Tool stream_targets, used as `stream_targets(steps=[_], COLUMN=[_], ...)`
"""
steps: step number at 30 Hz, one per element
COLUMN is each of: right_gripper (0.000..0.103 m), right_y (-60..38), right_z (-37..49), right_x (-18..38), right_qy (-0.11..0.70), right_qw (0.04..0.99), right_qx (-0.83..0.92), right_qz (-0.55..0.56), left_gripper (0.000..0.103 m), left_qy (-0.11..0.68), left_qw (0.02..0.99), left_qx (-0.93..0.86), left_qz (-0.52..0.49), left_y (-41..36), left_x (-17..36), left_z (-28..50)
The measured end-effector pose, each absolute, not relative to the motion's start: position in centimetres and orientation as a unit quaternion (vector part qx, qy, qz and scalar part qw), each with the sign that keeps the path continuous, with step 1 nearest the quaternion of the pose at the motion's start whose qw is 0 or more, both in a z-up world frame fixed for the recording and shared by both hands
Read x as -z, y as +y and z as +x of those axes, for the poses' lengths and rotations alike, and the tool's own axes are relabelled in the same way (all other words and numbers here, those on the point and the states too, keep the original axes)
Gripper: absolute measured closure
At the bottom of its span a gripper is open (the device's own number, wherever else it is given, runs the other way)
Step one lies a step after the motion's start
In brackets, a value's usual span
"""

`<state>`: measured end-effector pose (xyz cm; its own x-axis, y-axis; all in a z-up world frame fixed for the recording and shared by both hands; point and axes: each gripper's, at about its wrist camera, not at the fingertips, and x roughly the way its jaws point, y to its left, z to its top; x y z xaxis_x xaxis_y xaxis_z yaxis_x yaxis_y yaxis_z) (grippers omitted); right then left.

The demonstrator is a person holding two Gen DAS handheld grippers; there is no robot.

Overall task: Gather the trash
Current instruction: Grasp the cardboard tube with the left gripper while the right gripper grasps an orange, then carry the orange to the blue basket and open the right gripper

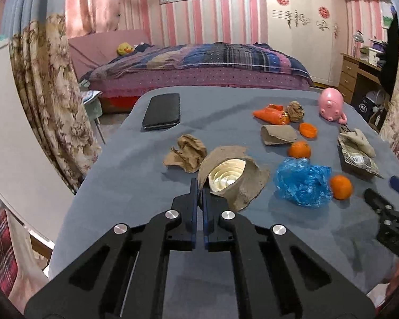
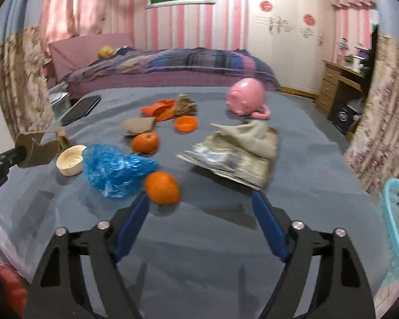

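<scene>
The left gripper (image 1: 199, 186) is clenched on a torn cardboard piece (image 1: 236, 186), lifted above the white lid (image 2: 70, 160). The right gripper (image 2: 199, 199) is spread, holding nothing. Beyond the lid, a blue bag (image 2: 114, 171), crumpled paper (image 1: 186, 152) and peels (image 1: 271, 114) are still uncollected; a basket (image 2: 397, 212) is seen far right.

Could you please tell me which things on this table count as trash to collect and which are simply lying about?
Trash:
torn cardboard piece, held by the left gripper
crumpled brown paper
blue plastic bag
orange peel
flattened packet

Lying about:
phone
pink pig toy
whole oranges
</scene>
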<state>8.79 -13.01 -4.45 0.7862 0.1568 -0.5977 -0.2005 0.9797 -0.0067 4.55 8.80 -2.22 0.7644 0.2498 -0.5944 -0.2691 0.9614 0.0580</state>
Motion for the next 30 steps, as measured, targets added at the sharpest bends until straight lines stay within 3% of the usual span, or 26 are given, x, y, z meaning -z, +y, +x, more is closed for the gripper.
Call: stream_targets(steps=[4,7,9,11,20,30], right_gripper=[0.039,0.052,0.067,0.073,0.075,0.074], right_y=[-11.2,-10.2,-10.0,-10.0,-17.5,-36.6], right_z=[10.6,11.9,12.3,12.1,8.9,5.5], right_x=[5.6,6.7,7.2,7.0,1.3,-2.5], right_qy=[0.332,0.350,0.359,0.356,0.309,0.271], right_qw=[0.935,0.927,0.921,0.921,0.938,0.962], right_qx=[-0.112,-0.122,-0.147,-0.157,-0.153,0.023], right_qz=[-0.045,-0.051,-0.040,-0.038,0.019,0.035], left_gripper=[0.102,0.102,0.102,0.102,0.102,0.102], left_qy=[0.314,0.313,0.311,0.311,0.290,0.291], left_qw=[0.938,0.939,0.940,0.940,0.952,0.954], left_qx=[-0.142,-0.144,-0.141,-0.137,-0.084,0.075], left_qz=[-0.021,-0.015,-0.013,-0.014,0.039,0.022], left_y=[9.3,9.1,9.0,8.9,2.0,-12.4], left_x=[2.4,2.4,2.5,2.5,0.2,-2.6], left_z=[4.6,4.6,4.6,4.6,5.2,8.3])
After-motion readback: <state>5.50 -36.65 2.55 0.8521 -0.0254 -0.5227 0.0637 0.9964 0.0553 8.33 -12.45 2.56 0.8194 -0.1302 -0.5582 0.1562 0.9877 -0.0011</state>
